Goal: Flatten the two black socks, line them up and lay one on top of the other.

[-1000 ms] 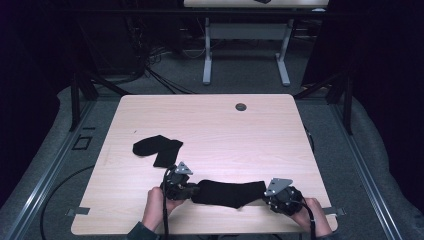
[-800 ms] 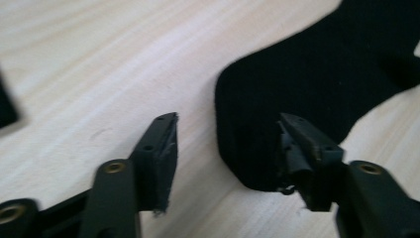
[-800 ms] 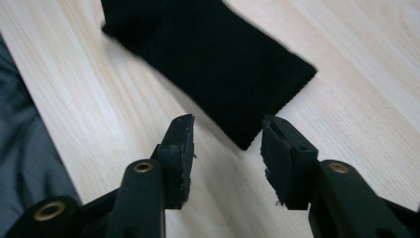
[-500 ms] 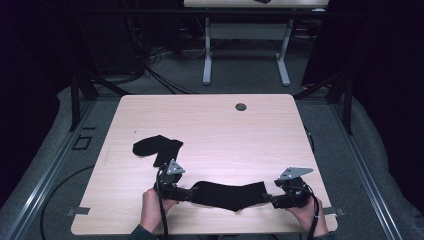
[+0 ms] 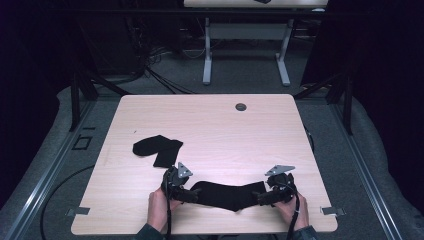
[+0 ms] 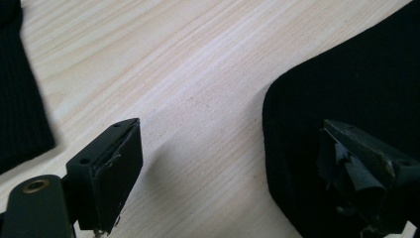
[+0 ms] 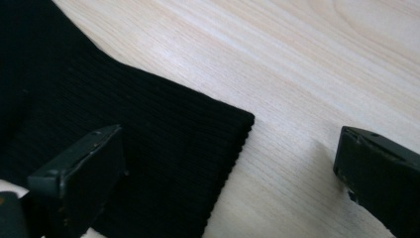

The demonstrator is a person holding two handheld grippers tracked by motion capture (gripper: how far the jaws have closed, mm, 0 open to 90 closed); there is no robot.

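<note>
Pale wood table, grey carpet, dark rm.

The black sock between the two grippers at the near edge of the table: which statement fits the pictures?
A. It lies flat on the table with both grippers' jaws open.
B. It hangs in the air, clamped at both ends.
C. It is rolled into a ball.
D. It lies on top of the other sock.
A: the black sock lies flat on the table, and the left gripper and right gripper both have their jaws spread, pressing nothing.

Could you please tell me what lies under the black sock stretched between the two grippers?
The black sock lies flat on the wooden table; bare wood shows around it. Whatever might sit beneath the fabric is covered.
</note>
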